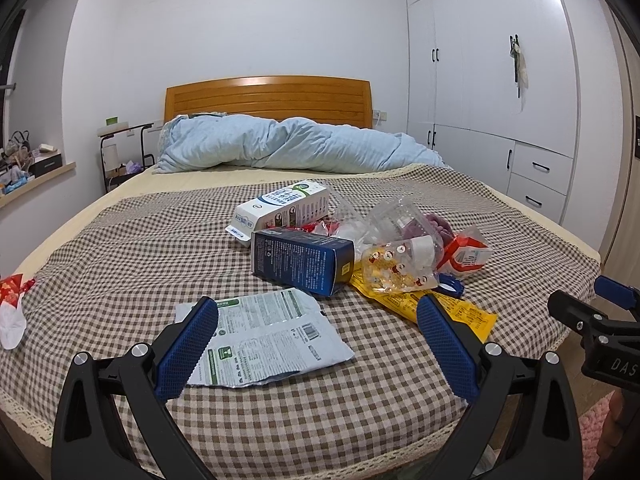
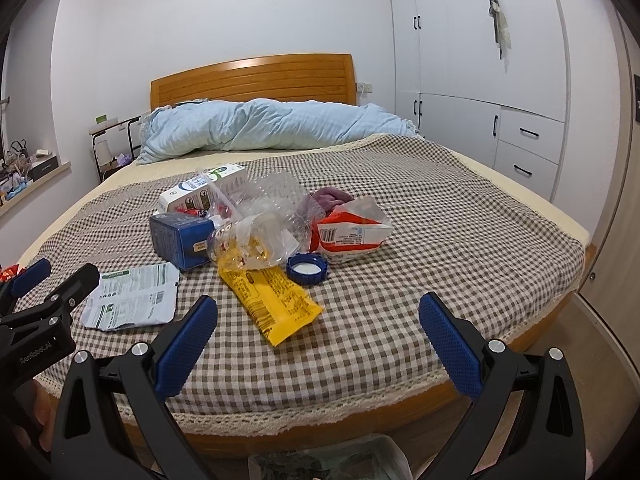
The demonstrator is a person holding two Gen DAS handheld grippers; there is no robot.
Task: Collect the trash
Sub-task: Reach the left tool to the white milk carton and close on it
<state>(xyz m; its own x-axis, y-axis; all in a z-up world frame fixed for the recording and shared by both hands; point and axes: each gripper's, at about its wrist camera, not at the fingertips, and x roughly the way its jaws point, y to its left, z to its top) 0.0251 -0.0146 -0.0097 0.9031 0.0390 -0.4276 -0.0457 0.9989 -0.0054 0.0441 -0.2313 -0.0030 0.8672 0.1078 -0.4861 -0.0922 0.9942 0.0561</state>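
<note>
Clear plastic (image 2: 276, 200) hides much of the purple cloth (image 2: 330, 196).

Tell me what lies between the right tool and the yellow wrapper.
Only bare checked bedspread, seen in the right wrist view, separates the right tool from the yellow wrapper.

Trash pile mid-bed (image 2: 440, 240): dark blue box (image 2: 182, 240) on its side, flat yellow wrapper (image 2: 276, 304) in front, blue cap (image 2: 307, 268) beside it, white pouch (image 2: 132, 302) left.
</note>
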